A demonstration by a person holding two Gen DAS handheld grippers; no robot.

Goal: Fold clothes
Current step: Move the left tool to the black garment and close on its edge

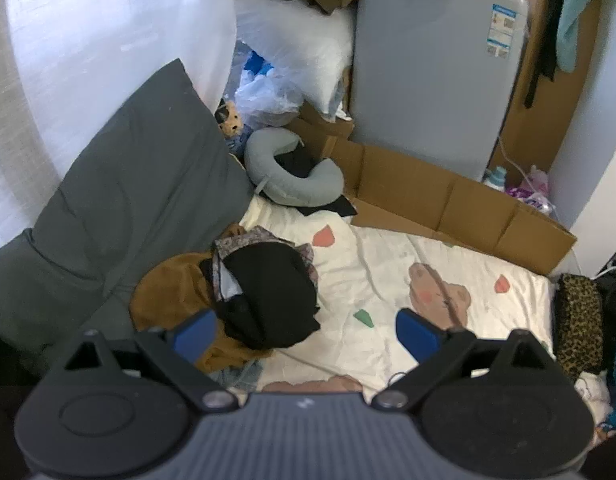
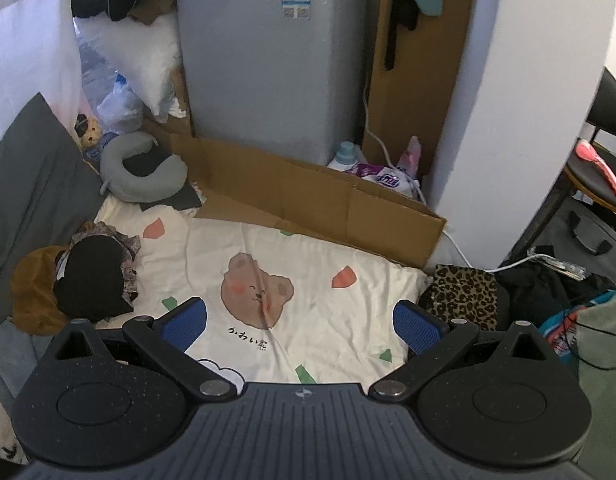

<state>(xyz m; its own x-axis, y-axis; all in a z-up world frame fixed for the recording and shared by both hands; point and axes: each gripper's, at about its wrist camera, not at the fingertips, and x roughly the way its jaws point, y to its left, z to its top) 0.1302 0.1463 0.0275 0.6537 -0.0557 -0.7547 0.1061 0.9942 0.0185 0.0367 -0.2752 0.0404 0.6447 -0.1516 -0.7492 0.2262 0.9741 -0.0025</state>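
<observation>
Both hand-held grippers gape above folded clothes (image 1: pixel 264 292).

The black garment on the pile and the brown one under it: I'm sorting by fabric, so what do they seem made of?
The black garment looks like a matte, soft knit, perhaps cotton jersey: no sheen, limp folds. The brown garment looks thicker and slightly fuzzy, possibly fleece or brushed cotton, judging by its rounded, bulky folds. Neither weave is clear enough to confirm.
</observation>
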